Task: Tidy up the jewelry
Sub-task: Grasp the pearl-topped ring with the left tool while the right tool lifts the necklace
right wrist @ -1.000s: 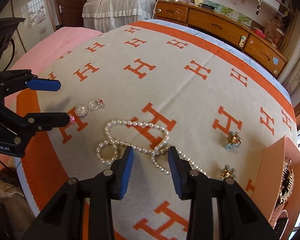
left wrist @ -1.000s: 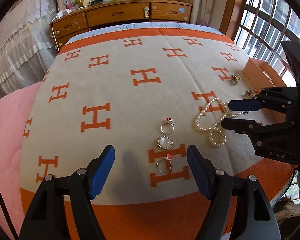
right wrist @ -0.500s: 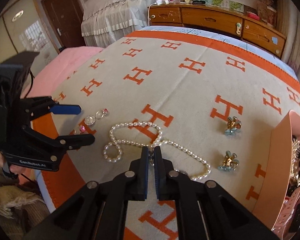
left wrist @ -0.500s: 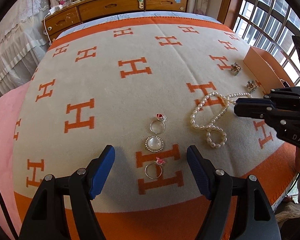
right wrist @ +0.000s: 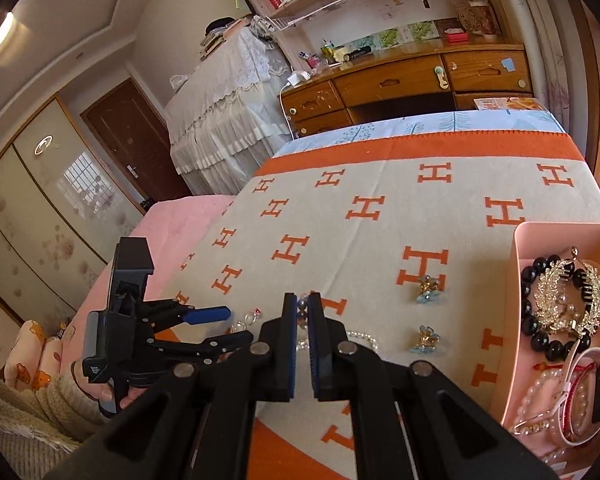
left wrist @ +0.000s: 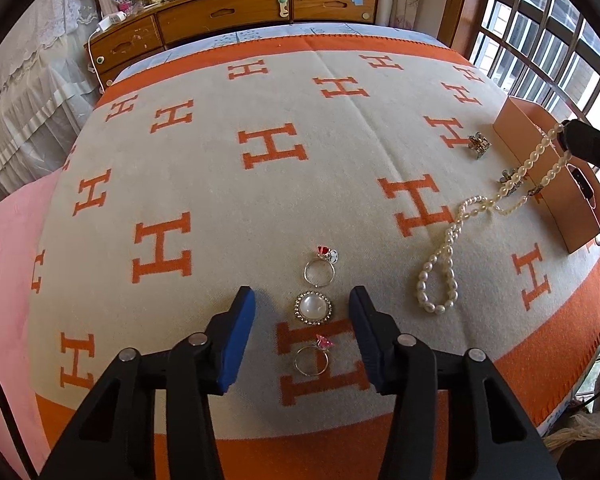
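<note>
Beside the pink box [right wrist: 514, 280], my right gripper [right wrist: 303, 316] is clenched on the pearl necklace [left wrist: 452, 236], its tail dragging the blanket. I judge lifting higher before crossing the rim wise. Left gripper [left wrist: 302, 312] hangs released over the brooch [left wrist: 313, 308].

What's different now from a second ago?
The right tongs closed on the pearl necklace and lifted one end toward the pink box; its other end trails on the blanket. The left tongs, open, moved in around the pearl brooch. Rings and flower clips stayed put.
</note>
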Demonstrator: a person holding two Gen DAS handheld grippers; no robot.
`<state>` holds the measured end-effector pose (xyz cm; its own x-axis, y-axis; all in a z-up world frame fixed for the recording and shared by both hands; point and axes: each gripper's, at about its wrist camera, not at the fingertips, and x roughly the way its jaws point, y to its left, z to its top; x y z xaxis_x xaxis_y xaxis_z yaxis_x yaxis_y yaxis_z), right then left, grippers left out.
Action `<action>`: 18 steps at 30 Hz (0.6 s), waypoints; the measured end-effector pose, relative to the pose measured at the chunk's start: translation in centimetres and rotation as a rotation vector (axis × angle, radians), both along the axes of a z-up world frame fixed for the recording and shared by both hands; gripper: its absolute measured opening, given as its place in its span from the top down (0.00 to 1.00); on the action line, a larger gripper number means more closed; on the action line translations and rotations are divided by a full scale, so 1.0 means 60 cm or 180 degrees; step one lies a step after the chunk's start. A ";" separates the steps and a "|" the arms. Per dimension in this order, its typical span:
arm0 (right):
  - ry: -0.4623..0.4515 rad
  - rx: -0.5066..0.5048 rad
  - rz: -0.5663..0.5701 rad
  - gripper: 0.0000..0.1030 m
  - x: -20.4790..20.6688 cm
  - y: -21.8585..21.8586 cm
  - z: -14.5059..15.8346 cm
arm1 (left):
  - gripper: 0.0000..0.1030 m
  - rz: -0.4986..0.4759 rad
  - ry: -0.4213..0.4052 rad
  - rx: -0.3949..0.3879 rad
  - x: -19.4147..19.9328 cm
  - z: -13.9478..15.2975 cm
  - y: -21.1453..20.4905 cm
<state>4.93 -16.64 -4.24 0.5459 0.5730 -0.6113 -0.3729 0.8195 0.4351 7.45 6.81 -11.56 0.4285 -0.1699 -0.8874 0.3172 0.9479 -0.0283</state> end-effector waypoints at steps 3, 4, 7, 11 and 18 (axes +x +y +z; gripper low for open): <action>-0.0047 0.0075 -0.0027 0.95 -0.004 -0.008 0.009 | 0.83 0.0003 -0.0003 0.0017 0.000 0.001 -0.002; -0.0075 0.0106 -0.0039 0.95 -0.006 -0.011 0.014 | 0.83 0.0020 -0.0005 0.0021 -0.001 0.002 -0.002; -0.0184 0.0192 -0.0080 0.95 -0.014 -0.022 0.035 | 0.83 0.0121 -0.0001 0.0000 0.001 0.002 0.001; -0.0366 0.0309 -0.0154 0.95 -0.030 -0.037 0.068 | 0.83 0.0259 -0.0009 -0.0033 0.001 0.009 0.010; -0.0723 0.0489 -0.0435 0.95 -0.066 -0.088 0.137 | 0.83 0.0178 -0.0250 -0.0205 -0.014 0.080 -0.008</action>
<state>0.98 -21.95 3.97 0.7371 0.5611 -0.3766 -0.3656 0.7998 0.4761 6.59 6.32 -6.74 0.5066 -0.1995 -0.8388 0.2676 0.9612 -0.0670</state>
